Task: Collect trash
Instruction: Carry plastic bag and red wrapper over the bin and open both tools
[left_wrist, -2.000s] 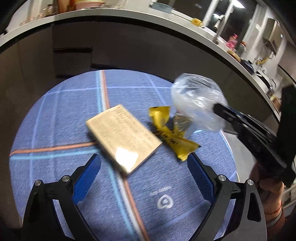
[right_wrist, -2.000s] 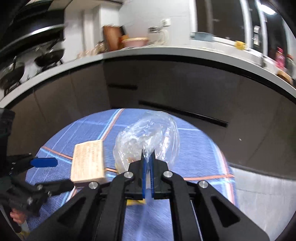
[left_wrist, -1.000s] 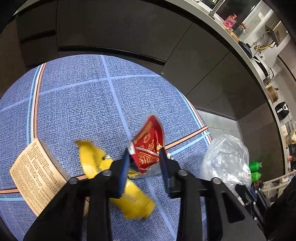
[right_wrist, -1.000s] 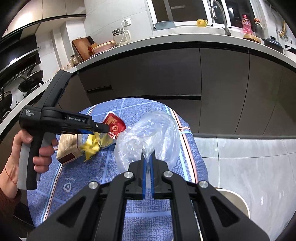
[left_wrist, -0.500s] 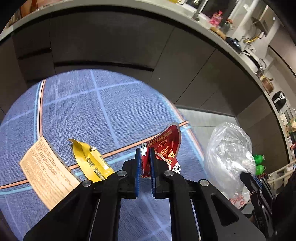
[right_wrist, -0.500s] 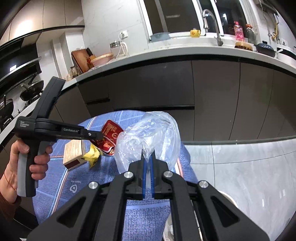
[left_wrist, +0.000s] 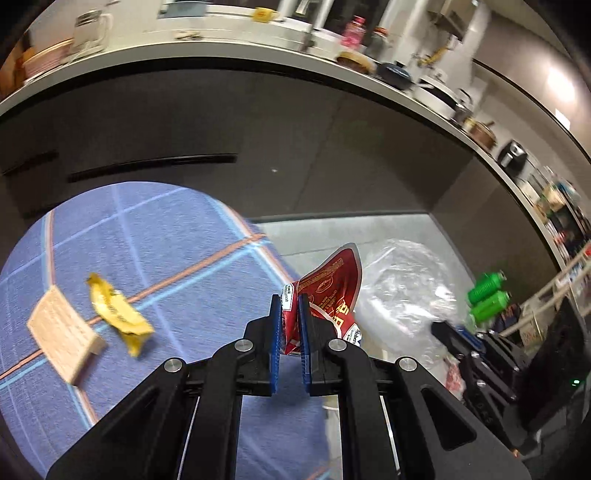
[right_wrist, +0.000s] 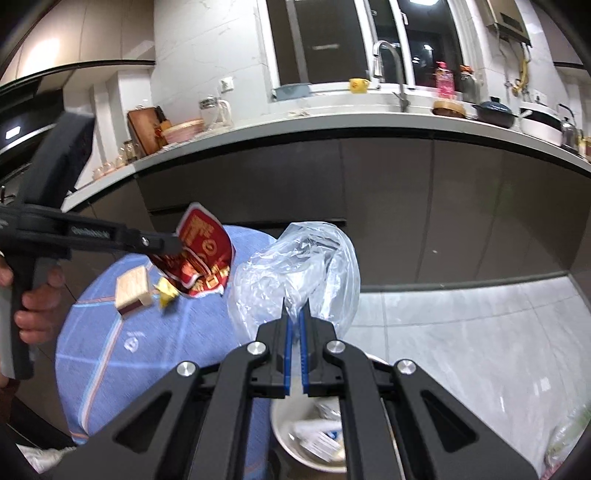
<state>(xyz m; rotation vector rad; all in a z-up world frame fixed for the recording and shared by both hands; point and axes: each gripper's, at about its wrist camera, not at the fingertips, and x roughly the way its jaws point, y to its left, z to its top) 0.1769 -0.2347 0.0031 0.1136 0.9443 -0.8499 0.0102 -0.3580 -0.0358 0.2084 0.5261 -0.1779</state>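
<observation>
My left gripper (left_wrist: 287, 306) is shut on a red snack wrapper (left_wrist: 330, 286), held in the air past the right edge of the round table; from the right wrist view the same wrapper (right_wrist: 201, 254) hangs from the left gripper (right_wrist: 177, 248). A crumpled clear plastic bag (right_wrist: 299, 269) is pinched in my right gripper (right_wrist: 294, 314), which is shut on it, just right of the red wrapper. That bag (left_wrist: 400, 291) shows beside the wrapper in the left wrist view. On the blue tablecloth lie a yellow wrapper (left_wrist: 118, 314) and a tan box (left_wrist: 64, 334).
A white bin (right_wrist: 291, 439) with scraps inside stands on the grey tile floor below my right gripper, beside the blue checked table (right_wrist: 122, 350). Dark cabinets under a white counter (right_wrist: 332, 122) run behind. Two green bottles (left_wrist: 485, 299) stand at the right. A hand (right_wrist: 35, 301) holds the left gripper's handle.
The left gripper closed on the red wrapper, lifted it off the table and carried it right, toward the plastic bag. The right gripper with the bag moved off the table, over the bin.
</observation>
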